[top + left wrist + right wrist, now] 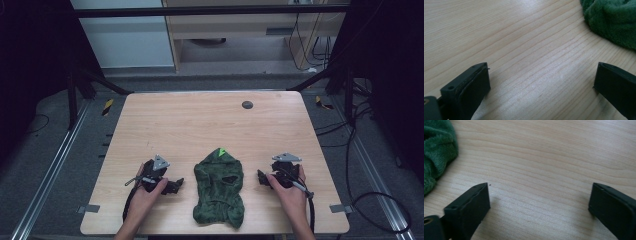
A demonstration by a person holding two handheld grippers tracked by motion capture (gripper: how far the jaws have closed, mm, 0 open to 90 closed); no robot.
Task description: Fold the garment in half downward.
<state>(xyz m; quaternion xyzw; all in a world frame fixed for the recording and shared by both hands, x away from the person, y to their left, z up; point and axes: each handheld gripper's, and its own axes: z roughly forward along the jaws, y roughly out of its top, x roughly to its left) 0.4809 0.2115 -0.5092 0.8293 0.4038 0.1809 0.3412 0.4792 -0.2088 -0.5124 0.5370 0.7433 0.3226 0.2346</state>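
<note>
**Two open claws flank a green garment on the worktop**

In the high view a green garment lies crumpled in the lower middle of the frame, on the wooden worktop. It is fleecy, with dark openings near its middle and a bright green tag at its upper tip. Its lower hem sits near the worktop's near edge.

The left claw rests at the lower left of the garment, held by the left hand, its jaws pointing toward the cloth but apart from it. The right claw rests at the lower right, held by the right hand, just beside the garment's edge and likewise pointing in at it.

In the left gripper view the left claw stands wide open, with bare wood between its jaws; the garment fills the upper right corner, clear of both jaws. In the right gripper view the right claw is also wide open over bare wood, and the garment shows at the upper left, near the left-hand jaw but not touching it. Neither claw holds anything.

A small dark disc sits on the worktop in the upper middle of the high view, well apart from the garment.
</note>
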